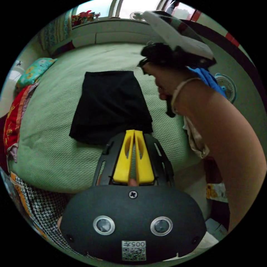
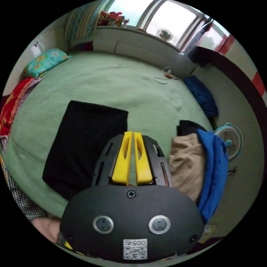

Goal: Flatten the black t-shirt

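The black t-shirt (image 1: 109, 104) lies folded into a neat rectangle on the green bedspread (image 1: 50, 133). In the left gripper view my left gripper (image 1: 134, 132) hovers above the shirt's near edge, its yellow jaws closed together with nothing between them. The right gripper view shows the same black t-shirt (image 2: 83, 141) on the bedspread (image 2: 125, 83). My right gripper (image 2: 132, 134) is held over the shirt's right edge, jaws shut and empty.
A person (image 1: 211, 116) leans over the bed's right side. A pile of tan, blue and black clothes (image 2: 200, 161) lies at the bed's right edge. A small fan (image 2: 229, 140) stands beyond it. Pillows (image 2: 44, 61) and red cloth (image 2: 12, 105) sit at the left.
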